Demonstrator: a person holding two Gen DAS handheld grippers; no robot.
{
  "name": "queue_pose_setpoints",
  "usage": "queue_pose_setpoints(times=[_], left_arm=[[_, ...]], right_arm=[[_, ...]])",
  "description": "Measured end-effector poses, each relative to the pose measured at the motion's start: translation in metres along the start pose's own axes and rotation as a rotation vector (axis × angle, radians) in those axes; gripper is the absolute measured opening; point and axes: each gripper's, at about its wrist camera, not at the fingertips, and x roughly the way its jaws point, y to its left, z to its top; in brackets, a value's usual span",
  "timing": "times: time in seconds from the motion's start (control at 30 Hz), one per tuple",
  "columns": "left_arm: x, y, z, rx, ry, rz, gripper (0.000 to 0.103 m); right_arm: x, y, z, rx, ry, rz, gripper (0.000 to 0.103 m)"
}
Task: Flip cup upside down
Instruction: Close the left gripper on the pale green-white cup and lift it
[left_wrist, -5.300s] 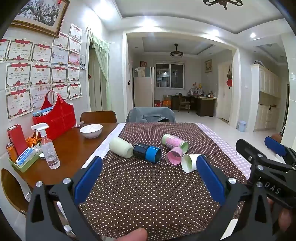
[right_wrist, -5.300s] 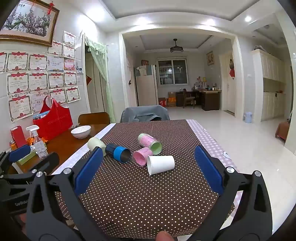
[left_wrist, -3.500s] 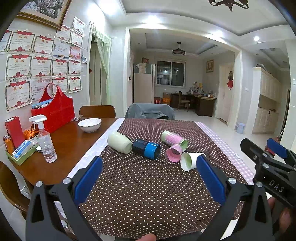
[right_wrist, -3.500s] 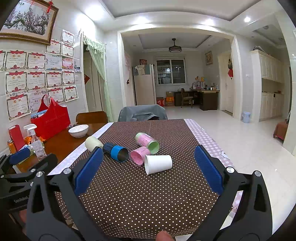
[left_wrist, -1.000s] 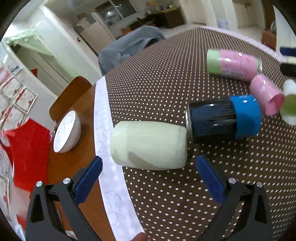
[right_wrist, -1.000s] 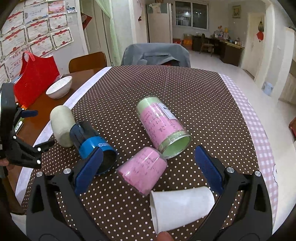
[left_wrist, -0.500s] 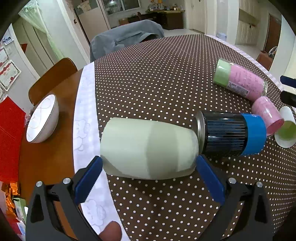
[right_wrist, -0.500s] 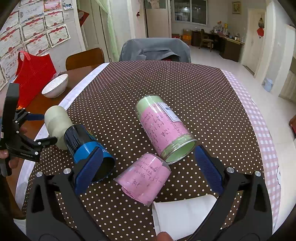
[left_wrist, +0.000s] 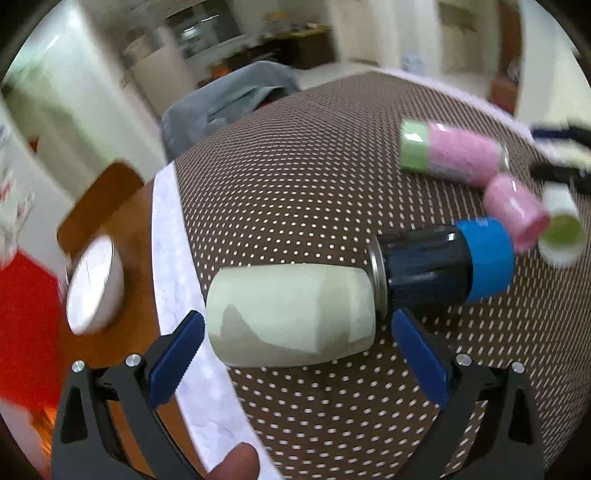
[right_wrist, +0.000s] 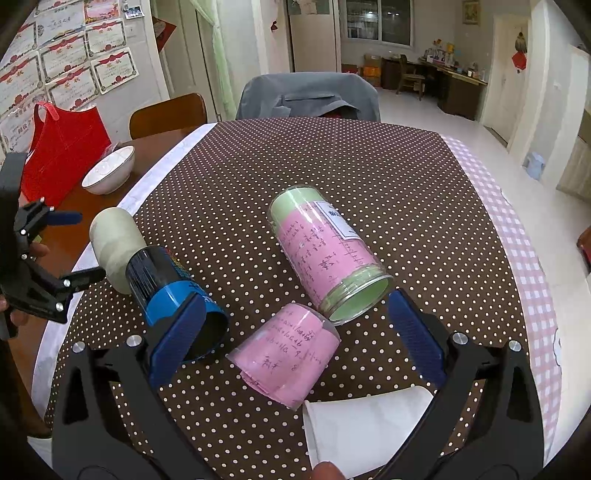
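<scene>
Pale green cup (left_wrist: 291, 314) lying sideways, left gripper (left_wrist: 295, 354) jaws spread around it

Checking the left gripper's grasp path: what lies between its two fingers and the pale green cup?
Nothing: in the left wrist view the left gripper stands open around the pale green cup, only tablecloth beneath.

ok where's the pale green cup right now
In the left wrist view, the pale green cup lies on its side between the open left claw fingers, butted against the black-and-blue cup.
</scene>
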Motion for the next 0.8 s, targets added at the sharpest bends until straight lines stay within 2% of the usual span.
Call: queue_pose_setpoints(times=[0.17,0.37,0.47,0.53,0.6,0.7,0.77,0.8], left_arm=[[0.012,-0.003,0.004,0.175,0.077,-0.039,0.099],[0.030,-0.014,0.012,0.547,0.150,-0.024,0.099],[0.046,-0.027,0.009,0.727,0.212,-0.064,0.099],[0.055,-0.033,0.010,0.796,0.211,-0.053,0.099],[0.066,-0.033,0.016,0.792,0.211,-0.050,0.099],[0.082,-0.028,0.027,0.724,0.223,-0.073,0.099],[0.090,-0.026,0.027,0.703,0.244,-0.053,0.086],[0.093,-0.022,0.030,0.668,0.258,-0.068,0.083]], right_arm=[[-0.002,-0.004,0.001,0.012,-0.002,-0.014,0.097],[0.003,-0.006,0.004,0.028,0.010,-0.032,0.097],[0.008,-0.007,0.005,0.036,0.019,-0.040,0.097],[0.012,-0.009,0.006,0.048,0.025,-0.041,0.097],[0.016,-0.010,0.007,0.059,0.032,-0.038,0.097],[0.018,-0.010,0.007,0.057,0.037,-0.034,0.097],[0.016,-0.011,0.006,0.055,0.037,-0.031,0.097],[0.015,-0.012,0.005,0.057,0.035,-0.031,0.097]])
